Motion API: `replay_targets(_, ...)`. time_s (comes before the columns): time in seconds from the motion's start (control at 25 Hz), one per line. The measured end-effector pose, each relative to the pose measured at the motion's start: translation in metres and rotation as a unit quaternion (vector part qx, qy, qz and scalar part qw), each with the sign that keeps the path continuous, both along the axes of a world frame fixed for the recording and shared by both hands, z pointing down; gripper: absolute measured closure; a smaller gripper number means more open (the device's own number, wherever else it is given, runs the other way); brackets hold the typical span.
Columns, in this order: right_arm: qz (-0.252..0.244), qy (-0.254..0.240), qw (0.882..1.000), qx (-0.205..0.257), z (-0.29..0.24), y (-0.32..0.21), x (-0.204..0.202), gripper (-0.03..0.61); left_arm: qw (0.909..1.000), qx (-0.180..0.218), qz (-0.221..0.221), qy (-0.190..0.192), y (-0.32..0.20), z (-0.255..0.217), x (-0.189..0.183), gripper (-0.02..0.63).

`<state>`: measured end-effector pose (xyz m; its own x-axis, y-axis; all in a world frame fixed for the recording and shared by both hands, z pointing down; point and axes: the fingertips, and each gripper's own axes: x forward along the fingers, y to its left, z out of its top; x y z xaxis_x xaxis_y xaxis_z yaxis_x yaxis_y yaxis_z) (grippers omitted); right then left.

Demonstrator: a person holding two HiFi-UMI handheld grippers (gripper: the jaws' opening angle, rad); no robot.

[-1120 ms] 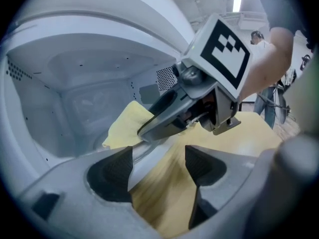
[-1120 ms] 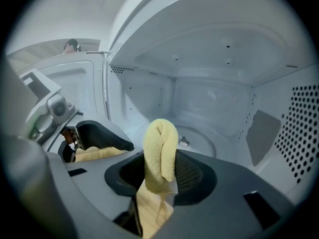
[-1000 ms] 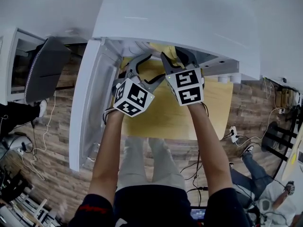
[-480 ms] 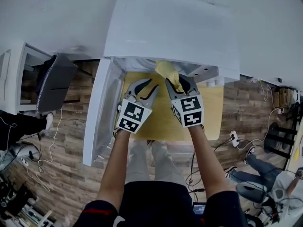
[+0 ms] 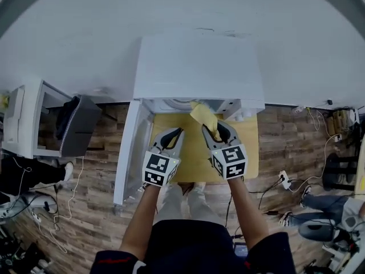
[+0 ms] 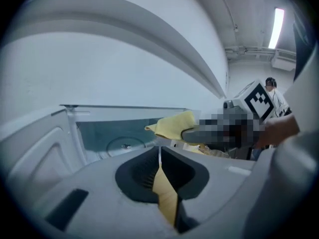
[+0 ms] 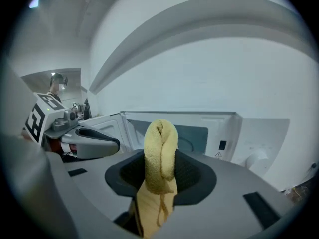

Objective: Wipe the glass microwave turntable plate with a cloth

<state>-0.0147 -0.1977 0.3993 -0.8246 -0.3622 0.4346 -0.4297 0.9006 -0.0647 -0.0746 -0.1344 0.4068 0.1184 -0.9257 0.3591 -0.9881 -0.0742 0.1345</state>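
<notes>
The glass turntable plate [image 6: 124, 144] lies inside the open white microwave [image 5: 197, 61], apart from both grippers. My right gripper [image 5: 218, 131] is shut on a folded yellow cloth [image 5: 204, 116], held just in front of the cavity; the cloth [image 7: 160, 143] stands up between its jaws and hides part of the cavity. My left gripper [image 5: 174, 133] hovers beside it, over the yellow table [image 5: 246, 153]. Its jaws are closing and meet at the tips [image 6: 159, 151] with nothing between them. The left gripper view also shows the cloth [image 6: 174, 126] off to the right.
The microwave door [image 5: 130, 153] hangs open to the left, next to my left gripper. A second open white appliance [image 5: 31, 119] with a dark door [image 5: 78, 124] stands further left. Cables [image 5: 45, 198] lie on the wooden floor, and a person [image 5: 319, 230] is at lower right.
Both grippers have drawn back out of the microwave cavity and risen. The left jaws went from wide open to shut. The cloth stays in the right gripper.
</notes>
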Motion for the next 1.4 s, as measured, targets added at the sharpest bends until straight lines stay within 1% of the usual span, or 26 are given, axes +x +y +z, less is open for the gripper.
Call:
replay_targets(0.12, 0.005, -0.019, 1.0, 0.015, -0.028, 0.002, 0.008, 0.434, 0.9996, 0.018, -0.013, -0.017, 0.008, -0.031, -0.008, 0.591)
replay_targets(0.24, 0.006, -0.032, 0.999, 0.033, -0.055, 0.005, 0.015, 0.434, 0.9988, 0.038, -0.011, -0.029, 0.017, -0.061, -0.01, 0.594)
replay_targets(0.36, 0.006, -0.046, 0.998, 0.044, -0.08, 0.009, 0.019, 0.434, 0.9981, 0.049, -0.007, -0.038, 0.027, -0.085, -0.006, 0.594)
replay_targets(0.56, 0.007, -0.069, 0.995, 0.068, -0.118, 0.013, 0.025, 0.434, 0.996, 0.064, -0.009, -0.062, 0.034, -0.123, -0.005, 0.594)
replay_targets(0.72, 0.011, -0.091, 0.991, 0.1, -0.153, 0.017, 0.035, 0.434, 0.9908, 0.096, -0.007, -0.095, 0.039, -0.164, 0.0, 0.594)
replay_targets(0.92, 0.024, -0.128, 0.983, 0.127, -0.196, 0.025, 0.055, 0.434, 0.9823, 0.137, -0.02, -0.126, 0.052, -0.205, 0.002, 0.594)
replay_targets(1.08, 0.023, -0.136, 0.979, 0.15, -0.218, 0.028, 0.062, 0.434, 0.9781, 0.156, -0.032, -0.134, 0.06, -0.226, 0.001, 0.594)
replay_targets(1.24, 0.023, -0.141, 0.976, 0.167, -0.233, 0.031, 0.063, 0.434, 0.9774, 0.159, -0.041, -0.134, 0.069, -0.234, -0.003, 0.594)
replay_targets(1.4, 0.023, -0.15, 0.973, 0.172, -0.242, 0.029, 0.064, 0.434, 0.9759, 0.167, -0.044, -0.134, 0.07, -0.243, -0.005, 0.594)
